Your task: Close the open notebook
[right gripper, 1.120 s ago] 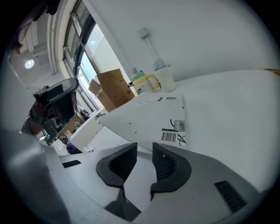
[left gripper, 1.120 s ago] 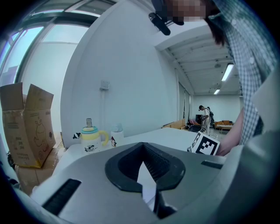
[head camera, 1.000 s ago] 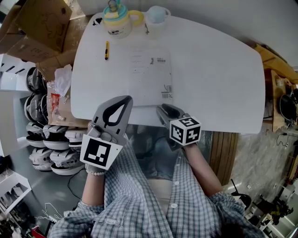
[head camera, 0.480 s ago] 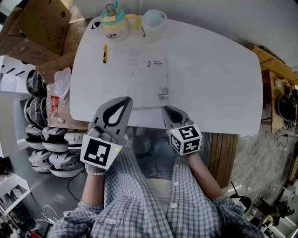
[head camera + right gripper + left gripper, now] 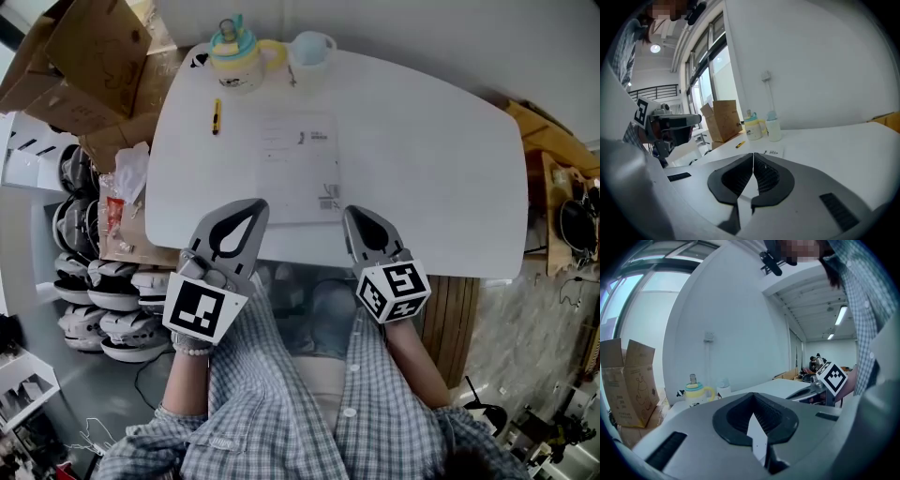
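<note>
The white notebook (image 5: 298,167) lies flat on the white table (image 5: 431,150), with small print on its upper face; I cannot tell whether it lies open or closed. My left gripper (image 5: 251,204) hovers at the table's near edge, just left of the notebook's near side, jaws shut on nothing. My right gripper (image 5: 354,212) sits just right of the notebook's near right corner, clear of it, with its jaws shut and empty. In the right gripper view the shut tips (image 5: 753,154) point over the notebook (image 5: 772,152) towards the far cups. In the left gripper view the jaws (image 5: 753,394) meet.
A yellow and teal lidded mug (image 5: 234,45) and a pale blue bottle (image 5: 312,42) stand at the table's far edge. A yellow pen (image 5: 216,114) lies far left. Cardboard boxes (image 5: 84,56) and stacked helmets (image 5: 84,272) crowd the floor to the left.
My right gripper has drawn away from the notebook's near right corner, rising and shifting right, and its jaws have come together. The left gripper has stayed put.
</note>
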The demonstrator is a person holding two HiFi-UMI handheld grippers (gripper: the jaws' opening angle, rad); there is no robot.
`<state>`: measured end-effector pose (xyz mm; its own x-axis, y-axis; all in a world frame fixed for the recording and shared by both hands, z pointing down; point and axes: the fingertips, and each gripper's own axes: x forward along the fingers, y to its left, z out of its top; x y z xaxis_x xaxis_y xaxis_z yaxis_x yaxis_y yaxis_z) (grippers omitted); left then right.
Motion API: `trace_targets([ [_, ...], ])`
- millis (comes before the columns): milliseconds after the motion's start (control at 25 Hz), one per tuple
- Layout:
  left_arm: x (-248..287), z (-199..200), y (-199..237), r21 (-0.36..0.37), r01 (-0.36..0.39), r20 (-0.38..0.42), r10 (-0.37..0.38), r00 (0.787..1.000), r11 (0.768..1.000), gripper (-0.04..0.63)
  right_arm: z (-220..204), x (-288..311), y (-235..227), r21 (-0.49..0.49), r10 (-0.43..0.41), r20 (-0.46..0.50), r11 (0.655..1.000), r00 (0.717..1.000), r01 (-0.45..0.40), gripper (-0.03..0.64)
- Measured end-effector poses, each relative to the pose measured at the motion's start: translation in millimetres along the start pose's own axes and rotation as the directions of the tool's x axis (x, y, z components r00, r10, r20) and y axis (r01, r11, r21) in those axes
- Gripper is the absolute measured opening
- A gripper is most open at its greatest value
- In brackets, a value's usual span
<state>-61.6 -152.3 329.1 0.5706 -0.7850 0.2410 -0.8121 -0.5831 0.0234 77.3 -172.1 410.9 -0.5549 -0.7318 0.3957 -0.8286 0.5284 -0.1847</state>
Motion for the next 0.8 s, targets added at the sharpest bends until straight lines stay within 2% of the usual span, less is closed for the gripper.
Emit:
trace_targets([
  [400, -1.1, 12.8, -3.1, 0.041, -0.009, 0.023, 0.008, 1.0, 0.999, 0.005, 43.0, -12.6, 15.5, -0.144, 0.037, 0.099, 0.989, 0.994, -0.023, 0.021],
  [560, -5.8, 20.8, 4.2, 0.002, -0.036, 0.052, 0.036, 0.998, 0.999, 0.005, 53.8, -18.0, 20.3, -0.188, 0.042, 0.125, 0.982, 0.991, -0.018, 0.021],
  [680, -9.5, 27.3, 11.7, -0.024, -0.05, 0.077, 0.052, 0.996, 0.998, 0.006, 62.7, -20.0, 18.9, -0.175, 0.034, 0.144, 0.984, 0.989, -0.008, 0.021],
  [800, -11.6, 28.0, 13.9, -0.008, -0.055, 0.082, 0.056, 0.995, 0.998, 0.006, 69.0, -21.7, 13.6, -0.135, 0.016, 0.161, 0.991, 0.987, 0.005, 0.021],
])
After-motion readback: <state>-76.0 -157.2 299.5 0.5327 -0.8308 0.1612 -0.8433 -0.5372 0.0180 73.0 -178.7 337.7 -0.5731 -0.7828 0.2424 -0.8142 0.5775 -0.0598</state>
